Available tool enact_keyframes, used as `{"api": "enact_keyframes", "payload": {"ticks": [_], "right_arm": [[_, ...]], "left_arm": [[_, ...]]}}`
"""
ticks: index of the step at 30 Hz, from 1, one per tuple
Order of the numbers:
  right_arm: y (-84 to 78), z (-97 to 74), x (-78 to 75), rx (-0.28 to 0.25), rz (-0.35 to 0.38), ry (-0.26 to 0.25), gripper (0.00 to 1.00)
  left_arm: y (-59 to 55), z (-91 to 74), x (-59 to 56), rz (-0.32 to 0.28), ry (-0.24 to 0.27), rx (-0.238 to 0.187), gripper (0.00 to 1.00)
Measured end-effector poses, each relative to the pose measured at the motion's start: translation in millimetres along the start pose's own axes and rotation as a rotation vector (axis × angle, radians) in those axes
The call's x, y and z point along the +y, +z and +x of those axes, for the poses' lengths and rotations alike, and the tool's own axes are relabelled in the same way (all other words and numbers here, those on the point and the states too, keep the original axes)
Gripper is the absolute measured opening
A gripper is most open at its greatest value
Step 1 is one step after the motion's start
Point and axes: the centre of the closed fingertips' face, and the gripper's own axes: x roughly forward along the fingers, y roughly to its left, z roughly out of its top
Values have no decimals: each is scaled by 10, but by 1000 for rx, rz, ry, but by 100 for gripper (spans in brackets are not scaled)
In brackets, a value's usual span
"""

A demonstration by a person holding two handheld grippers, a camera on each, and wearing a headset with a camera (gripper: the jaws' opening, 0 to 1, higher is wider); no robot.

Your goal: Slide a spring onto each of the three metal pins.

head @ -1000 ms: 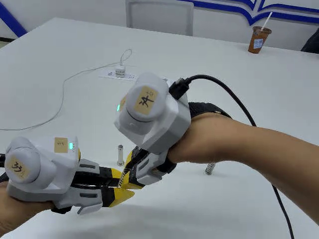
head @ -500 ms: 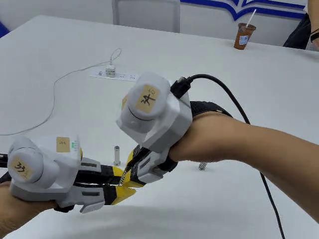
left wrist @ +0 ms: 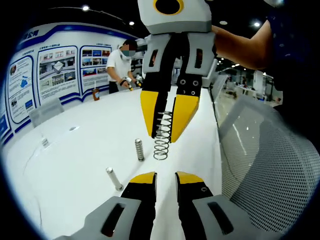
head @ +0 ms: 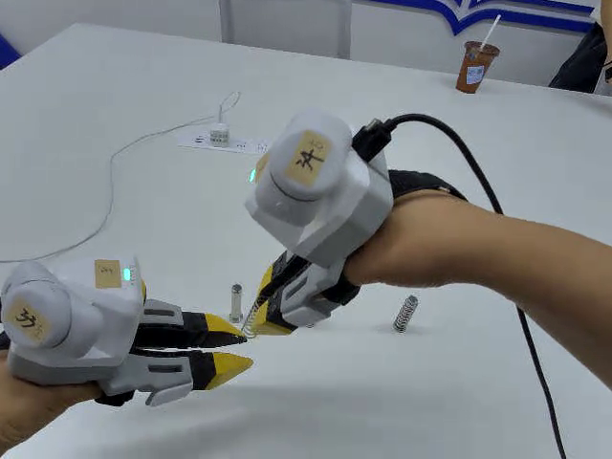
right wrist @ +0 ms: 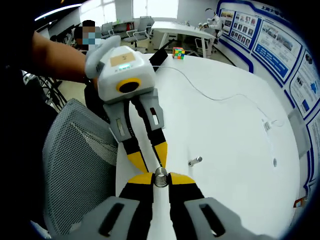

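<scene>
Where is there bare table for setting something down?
Bare table between the power strip and the cup, and left of the pin toward the white cable. Crowded at the pin, where the left gripper faces the right gripper holding a spring.

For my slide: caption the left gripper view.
Right hand-held gripper pinches a spring, facing the open left hand-held gripper.

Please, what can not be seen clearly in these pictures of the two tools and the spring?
Right gripper view: the thin steel coil spring sits end-on between the right tool's jaws, which hide its length.
Head view: the brown drink cup with a straw is too small to read its label.
Left gripper view: the blue-framed wall posters are too small and warped to read.
</scene>
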Motion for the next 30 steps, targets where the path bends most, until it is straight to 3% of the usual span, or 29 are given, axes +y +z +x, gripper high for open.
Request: {"api": "enact_keyframes", "payload": {"ticks": [12,20,30], "right_arm": [[64,75,-508,36,-24,-77,12],[89,235,-615,51,-31,-66,12],[43,394,-659,90,-46,-44,12]], "left_arm": [[-164,-138,186,-67,71,-4,27],[-144,-143,232,-88,97,-21,32],[-211,-149,221,-113,108,-13,36]]}}
